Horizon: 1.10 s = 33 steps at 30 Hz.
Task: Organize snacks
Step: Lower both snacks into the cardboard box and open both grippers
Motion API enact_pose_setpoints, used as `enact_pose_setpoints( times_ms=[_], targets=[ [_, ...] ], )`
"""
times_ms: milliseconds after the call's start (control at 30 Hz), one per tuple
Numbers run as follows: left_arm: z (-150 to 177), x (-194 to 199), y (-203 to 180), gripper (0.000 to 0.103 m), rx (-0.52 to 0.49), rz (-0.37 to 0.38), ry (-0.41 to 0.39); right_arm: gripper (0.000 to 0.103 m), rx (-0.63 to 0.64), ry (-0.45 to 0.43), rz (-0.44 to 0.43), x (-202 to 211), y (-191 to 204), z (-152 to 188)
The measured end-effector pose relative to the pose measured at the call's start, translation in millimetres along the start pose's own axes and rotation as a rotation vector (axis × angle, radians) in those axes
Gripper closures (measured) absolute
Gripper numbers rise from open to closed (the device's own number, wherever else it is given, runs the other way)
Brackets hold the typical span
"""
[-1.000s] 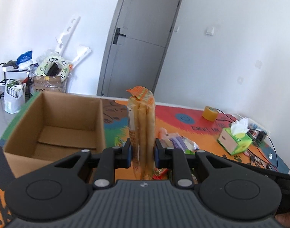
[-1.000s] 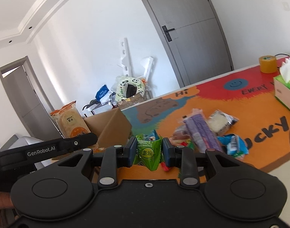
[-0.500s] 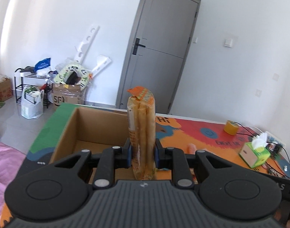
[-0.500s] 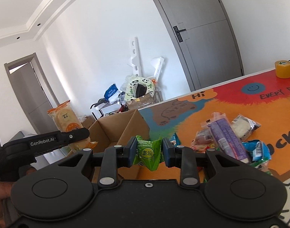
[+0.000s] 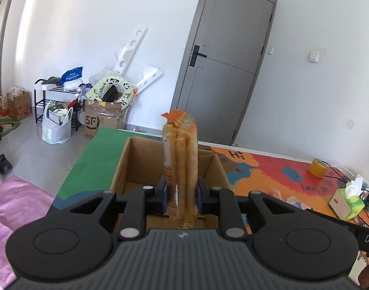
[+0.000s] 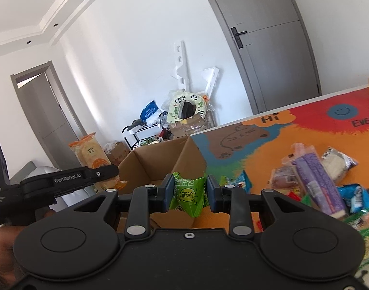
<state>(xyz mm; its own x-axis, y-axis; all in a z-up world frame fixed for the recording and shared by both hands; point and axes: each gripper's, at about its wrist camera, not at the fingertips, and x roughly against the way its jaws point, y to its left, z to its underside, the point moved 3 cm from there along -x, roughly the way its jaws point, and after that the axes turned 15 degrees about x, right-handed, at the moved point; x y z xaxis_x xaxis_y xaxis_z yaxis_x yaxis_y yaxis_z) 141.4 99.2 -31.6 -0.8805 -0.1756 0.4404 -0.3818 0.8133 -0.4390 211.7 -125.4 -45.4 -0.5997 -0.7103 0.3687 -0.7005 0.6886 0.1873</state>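
My left gripper [image 5: 180,197] is shut on an orange pack of rice crackers [image 5: 180,159], held upright over the open cardboard box [image 5: 126,166]. In the right wrist view the same pack [image 6: 91,154] shows in the left gripper [image 6: 104,174] beside the box [image 6: 160,159]. My right gripper [image 6: 188,197] is shut on a green snack packet [image 6: 188,193], close to the box's near right side. A pile of loose snacks [image 6: 315,181] lies on the orange mat [image 6: 257,149] to the right.
A green tissue box [image 5: 346,203] and a yellow tape roll [image 5: 317,168] sit at the table's right side, with cables beside them. Beyond the table's far left edge are a shelf rack [image 5: 54,99], bags and a carton [image 5: 102,120] on the floor.
Both grippers have moved left toward the box. The left one now holds the cracker pack over the box opening; the right one has come closer to the box with the green packet.
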Motion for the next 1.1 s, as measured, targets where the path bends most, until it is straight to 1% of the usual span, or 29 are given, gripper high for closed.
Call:
enact_pose_setpoints(
  times_ms=[200, 333, 467, 533, 600, 833, 867, 900, 933, 967, 1000, 1033, 1100],
  targets=[
    [-4, -9, 11, 0.082, 0.015, -0.010, 0.025, 0.073, 0.000, -0.002, -0.028, -20, 13, -9],
    [-3, -14, 20, 0.082, 0.038, -0.007, 0.076, 0.073, 0.005, 0.004, -0.041, -32, 24, -13],
    [-5, -8, 23, 0.078, 0.013, -0.049, 0.073, 0.073, 0.007, 0.003, -0.064, -40, 34, -17],
    [-8, -2, 25, 0.077, 0.023, -0.035, 0.071, 0.073, 0.012, 0.000, -0.077, -43, 39, -19],
    [-12, 6, 26, 0.071, 0.020, -0.038, 0.053, 0.073, 0.017, -0.003, -0.091, -46, 45, -22],
    [-21, 24, 36, 0.060, 0.054, -0.064, 0.021, 0.072, 0.026, -0.017, -0.151, -54, 63, -32],
    [-22, 25, 37, 0.055, 0.057, -0.068, 0.018, 0.069, 0.023, -0.012, -0.153, -55, 64, -32],
    [-22, 27, 38, 0.051, 0.062, -0.072, 0.014, 0.069, 0.013, -0.008, -0.154, -56, 63, -31],
    [-22, 29, 39, 0.049, 0.065, -0.075, 0.010, 0.063, -0.004, -0.008, -0.156, -57, 59, -31],
    [-22, 30, 38, 0.044, 0.064, -0.078, 0.009, 0.053, -0.019, -0.007, -0.153, -55, 56, -30],
    [-22, 31, 39, 0.037, 0.063, -0.079, 0.008, 0.050, -0.032, -0.012, -0.142, -52, 52, -28],
    [-21, 32, 37, 0.035, 0.061, -0.078, 0.007, 0.046, -0.039, -0.015, -0.129, -49, 48, -26],
    [-19, 34, 35, 0.030, 0.060, -0.072, 0.003, 0.046, -0.049, -0.004, -0.107, -43, 42, -22]
  ],
)
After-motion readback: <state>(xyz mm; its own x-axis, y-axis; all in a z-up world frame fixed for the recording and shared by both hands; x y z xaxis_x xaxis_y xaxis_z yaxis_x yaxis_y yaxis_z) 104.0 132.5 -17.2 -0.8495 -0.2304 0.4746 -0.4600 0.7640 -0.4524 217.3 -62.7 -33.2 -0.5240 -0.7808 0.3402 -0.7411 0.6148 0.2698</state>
